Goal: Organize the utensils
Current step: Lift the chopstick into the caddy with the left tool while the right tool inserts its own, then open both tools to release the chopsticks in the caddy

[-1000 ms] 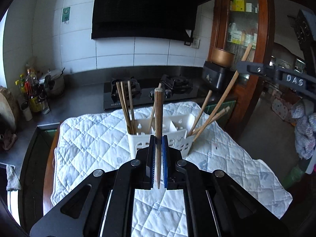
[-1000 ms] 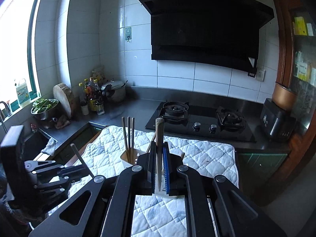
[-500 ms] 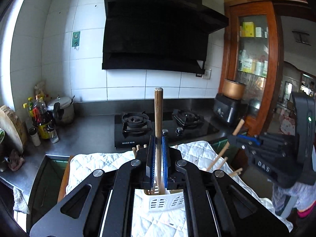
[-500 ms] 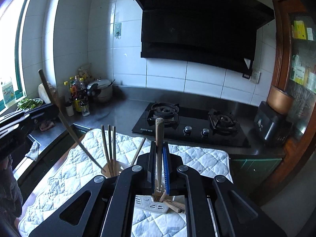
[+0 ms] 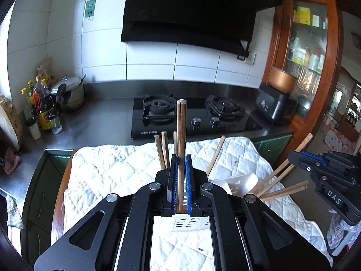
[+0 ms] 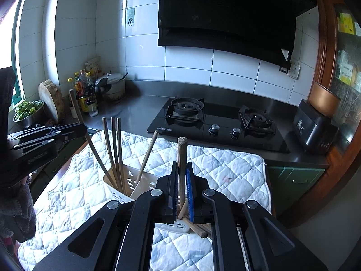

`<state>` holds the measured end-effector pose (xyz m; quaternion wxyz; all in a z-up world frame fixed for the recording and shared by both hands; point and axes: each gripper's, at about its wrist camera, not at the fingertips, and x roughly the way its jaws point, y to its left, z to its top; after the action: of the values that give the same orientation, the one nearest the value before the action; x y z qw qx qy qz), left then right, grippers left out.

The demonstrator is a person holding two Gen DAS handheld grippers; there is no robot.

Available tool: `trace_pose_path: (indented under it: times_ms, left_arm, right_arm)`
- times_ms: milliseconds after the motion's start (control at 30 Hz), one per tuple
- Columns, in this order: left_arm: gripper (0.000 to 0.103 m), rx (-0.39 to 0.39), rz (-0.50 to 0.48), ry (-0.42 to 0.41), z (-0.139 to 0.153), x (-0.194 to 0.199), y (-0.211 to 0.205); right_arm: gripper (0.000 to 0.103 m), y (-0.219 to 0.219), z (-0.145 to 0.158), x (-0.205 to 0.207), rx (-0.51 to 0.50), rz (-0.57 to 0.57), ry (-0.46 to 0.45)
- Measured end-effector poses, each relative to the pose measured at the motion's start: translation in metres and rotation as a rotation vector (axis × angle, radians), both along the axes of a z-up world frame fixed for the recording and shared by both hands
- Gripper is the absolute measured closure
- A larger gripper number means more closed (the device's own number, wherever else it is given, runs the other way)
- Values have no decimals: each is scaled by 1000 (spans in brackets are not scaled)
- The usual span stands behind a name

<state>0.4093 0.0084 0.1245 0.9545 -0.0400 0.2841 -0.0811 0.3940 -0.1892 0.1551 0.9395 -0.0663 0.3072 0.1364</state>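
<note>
Left wrist view: the left gripper (image 5: 180, 180) has its two blue pads pressed tight on one wooden chopstick (image 5: 181, 135), which stands upright between them with its blunt end above the pads. Below it sits the white slotted holder (image 5: 239, 181) on the quilted white cloth (image 5: 108, 171). Three chopsticks rise just behind the pads on the left side, one more leans out to the right of them, and about four lean out of the holder's far right end — the uppermost of these is the one pinched by the right gripper (image 5: 297, 155) at the frame's right edge.

Right wrist view: the right gripper (image 6: 181, 187) is likewise closed hard on a single chopstick (image 6: 181, 158), held upright, its tip reaching down toward the holder (image 6: 126, 180). In the holder's left compartment stand three chopsticks close together, and a fourth leans right from the middle. One further chopstick slants in from the left, gripped by the left gripper (image 6: 79, 128) — its lower end reaches the holder's left compartment. Three or so chopstick ends lie crossed at the holder's near end, under the right pads; their exact number I cannot tell.

Behind the cloth is a black two-burner gas stove (image 6: 216, 124) under one black range hood (image 6: 225, 18).
</note>
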Motion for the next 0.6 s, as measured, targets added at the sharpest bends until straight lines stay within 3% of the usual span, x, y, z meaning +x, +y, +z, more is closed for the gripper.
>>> trace_pose_path:
  times_ms: [333,600]
  left_arm:
    - [97,-66,-13,75,-24,14,7]
    - [95,-64,-30,53,-21,4,5]
  right_arm:
    - [94,-3,-5,4,3,-6,4]
    - [61,-8,1,-5,25,-18,-20]
